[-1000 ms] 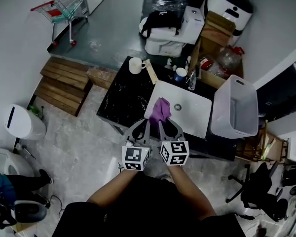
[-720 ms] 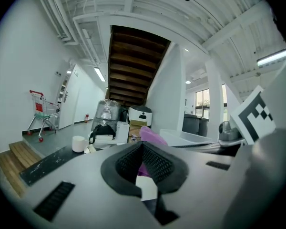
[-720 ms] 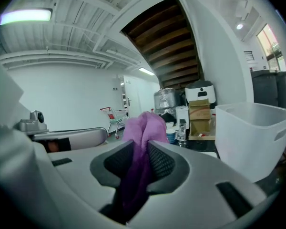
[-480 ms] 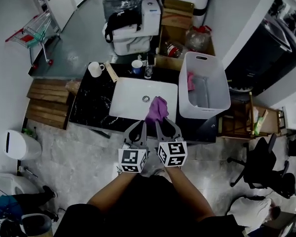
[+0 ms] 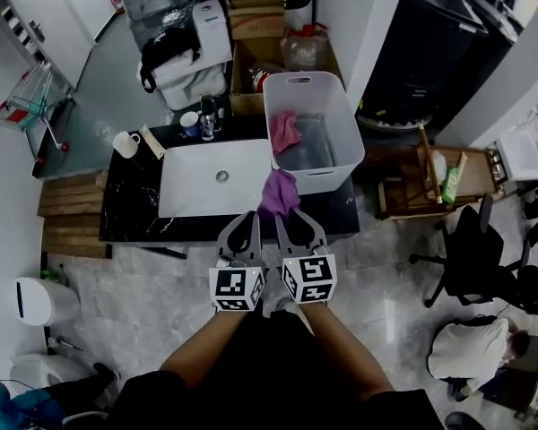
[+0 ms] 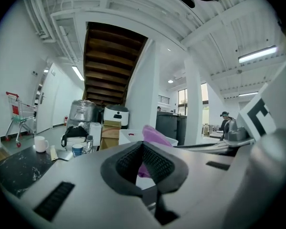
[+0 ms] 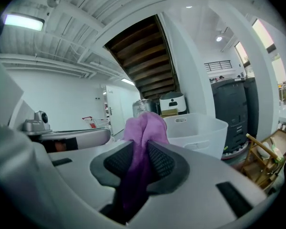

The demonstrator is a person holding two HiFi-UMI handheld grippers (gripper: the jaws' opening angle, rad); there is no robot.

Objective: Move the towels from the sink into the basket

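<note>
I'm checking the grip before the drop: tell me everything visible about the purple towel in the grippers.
The purple towel is soft, crumpled cloth, bunched into folds. The right gripper clamps it between its ribbed pads, a lobe bulging above the jaws; the left gripper seems to pinch its edge. In the head view it sits just short of the white basket, beside the sink.
</note>
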